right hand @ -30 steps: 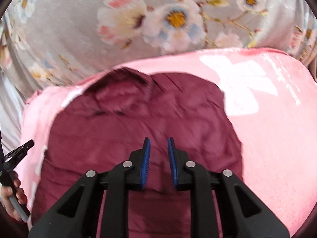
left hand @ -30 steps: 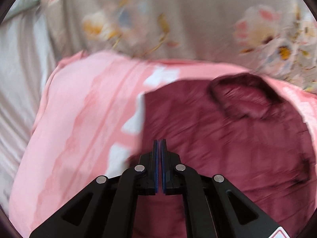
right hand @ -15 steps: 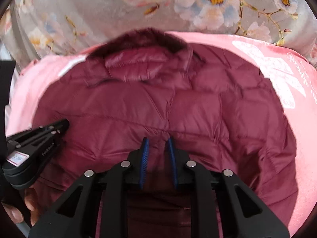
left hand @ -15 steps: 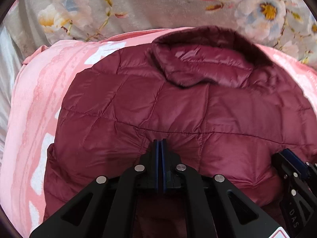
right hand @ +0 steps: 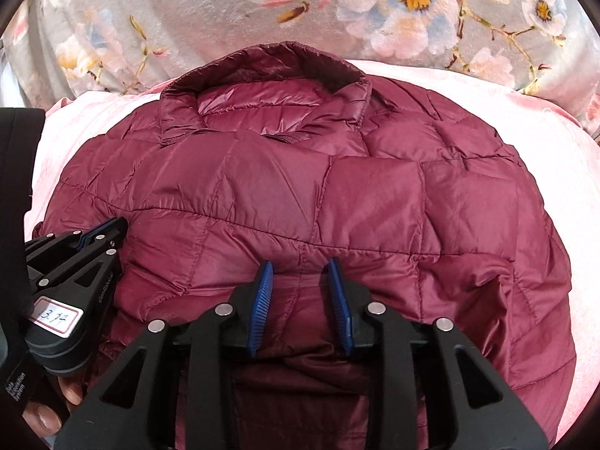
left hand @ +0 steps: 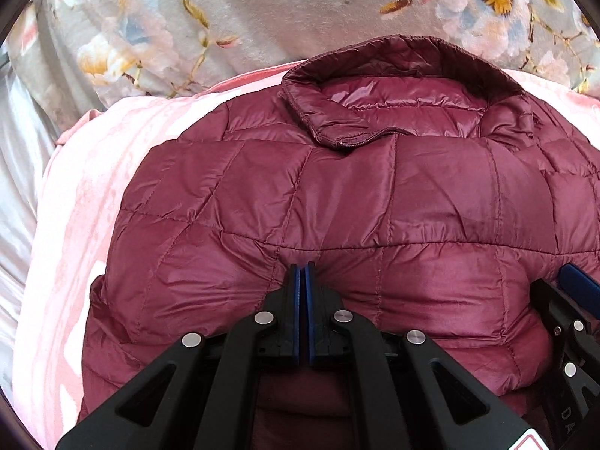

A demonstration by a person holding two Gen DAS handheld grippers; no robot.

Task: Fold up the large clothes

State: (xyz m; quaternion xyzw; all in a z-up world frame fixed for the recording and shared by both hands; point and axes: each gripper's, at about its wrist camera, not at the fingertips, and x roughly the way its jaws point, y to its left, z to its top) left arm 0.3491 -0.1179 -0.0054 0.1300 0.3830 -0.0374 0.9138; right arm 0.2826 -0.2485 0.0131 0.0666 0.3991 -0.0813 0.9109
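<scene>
A maroon quilted puffer jacket (left hand: 375, 195) lies folded on a pink blanket (left hand: 75, 225), collar (left hand: 393, 71) at the far side. It also fills the right wrist view (right hand: 300, 195). My left gripper (left hand: 304, 273) is shut, its tips pinching a fold at the jacket's near edge. My right gripper (right hand: 302, 273) is partly open, its blue pads either side of a bulge of jacket fabric at the near edge. The left gripper shows at the left of the right wrist view (right hand: 101, 236), and the right gripper at the right edge of the left wrist view (left hand: 573, 292).
A grey floral bedspread (left hand: 300, 7) lies beyond the blanket and shows in the right wrist view (right hand: 337, 3). White sheet (left hand: 15, 157) lies at the left. A hand (right hand: 45, 408) holds the left gripper's handle.
Both grippers have carried the jacket's near part forward over itself, so the jacket now fills both views. The right gripper's jaws have opened wider; the left stays shut.
</scene>
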